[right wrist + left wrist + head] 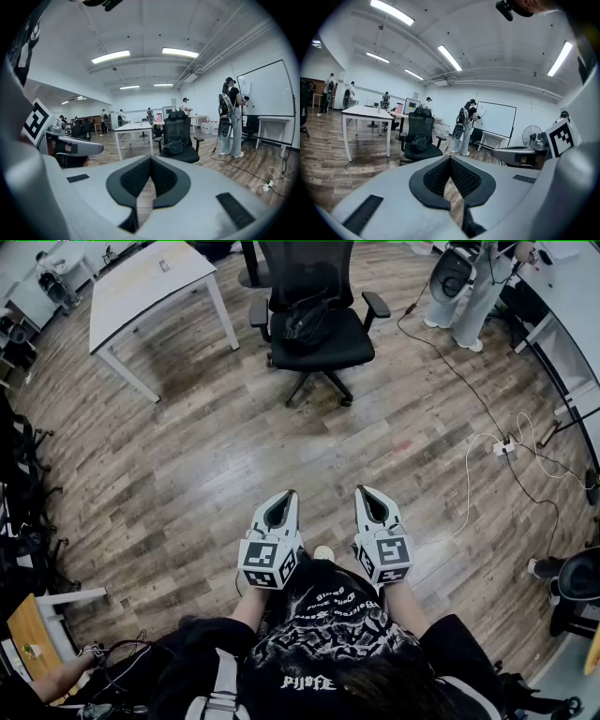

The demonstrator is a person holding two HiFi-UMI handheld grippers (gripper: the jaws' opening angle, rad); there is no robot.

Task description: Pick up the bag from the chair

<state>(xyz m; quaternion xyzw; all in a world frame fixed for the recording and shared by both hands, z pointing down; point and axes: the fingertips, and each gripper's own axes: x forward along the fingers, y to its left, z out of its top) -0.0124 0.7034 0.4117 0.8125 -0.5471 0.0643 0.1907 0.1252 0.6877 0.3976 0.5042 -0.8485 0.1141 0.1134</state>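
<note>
On the seat of the black office chair (342, 348), toward its back edge and up against the backrest, lies the dark bag (305, 322). It sits roughly midway between the two armrests, with the front part of the seat bare.

The bag is well apart from both tools, with a broad stretch of wooden floor (206, 456) lying between them and the chair. The left gripper (284, 498) and the right gripper (368, 493) are held side by side, close in front of the person's body, both pointing across the floor toward the chair. In each gripper view the chair and bag stand just above the jaw tips, small and distant. Both pairs of jaws are pressed together, their ribbed pads meeting at the tips, with nothing between them.

Left of the chair stands a white table (150, 282), one corner near the chair's armrest. To the right of the chair a person (473, 287) stands beside a desk. A white cable (466, 474) runs over the floor to a power strip (504, 446).
</note>
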